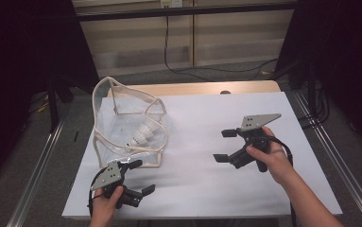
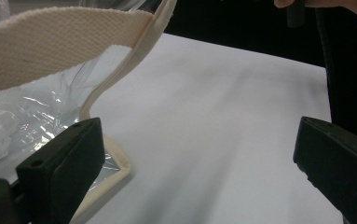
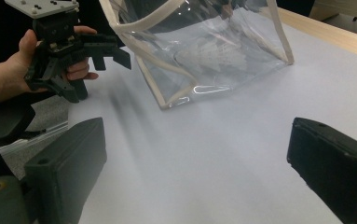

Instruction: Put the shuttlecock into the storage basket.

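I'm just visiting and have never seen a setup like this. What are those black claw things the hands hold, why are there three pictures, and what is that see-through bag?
A person holds a hand-held two-jaw tool in each hand: the left gripper and the right gripper. One camera looks down on the white table from above; the other two ride on the grippers and look along their black jaws. On the table stands a clear plastic bag with cream fabric edging, and white shuttlecocks lie inside it. Both grippers are open and hold nothing; the left one is beside the bag's near corner.
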The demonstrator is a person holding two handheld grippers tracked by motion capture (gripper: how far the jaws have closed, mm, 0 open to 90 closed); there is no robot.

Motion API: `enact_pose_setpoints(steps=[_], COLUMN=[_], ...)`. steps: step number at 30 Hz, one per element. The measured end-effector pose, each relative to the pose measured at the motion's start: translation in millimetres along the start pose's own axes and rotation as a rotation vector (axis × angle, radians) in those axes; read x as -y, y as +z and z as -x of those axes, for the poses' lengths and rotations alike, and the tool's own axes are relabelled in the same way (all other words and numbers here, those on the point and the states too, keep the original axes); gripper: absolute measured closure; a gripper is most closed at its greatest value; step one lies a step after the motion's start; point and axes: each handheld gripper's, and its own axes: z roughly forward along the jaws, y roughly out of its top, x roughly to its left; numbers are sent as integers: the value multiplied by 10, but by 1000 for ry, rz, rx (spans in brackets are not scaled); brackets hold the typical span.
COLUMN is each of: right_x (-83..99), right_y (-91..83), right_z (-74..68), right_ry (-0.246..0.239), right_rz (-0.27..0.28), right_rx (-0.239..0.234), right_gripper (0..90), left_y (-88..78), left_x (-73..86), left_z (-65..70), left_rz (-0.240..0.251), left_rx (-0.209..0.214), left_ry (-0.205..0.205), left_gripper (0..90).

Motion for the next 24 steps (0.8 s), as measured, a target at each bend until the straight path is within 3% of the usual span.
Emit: enact_pose_setpoints(steps=[24], right_x=[202], right_y=[-154], right_z=[6], right_ry=[24], right_rz=[30], right_rx=[16], right_gripper=[41], left_y=[4], left_x=[0], left_z=[-1], left_rz=[0], left_rx=[0], left_ry=[0], left_gripper=[22])
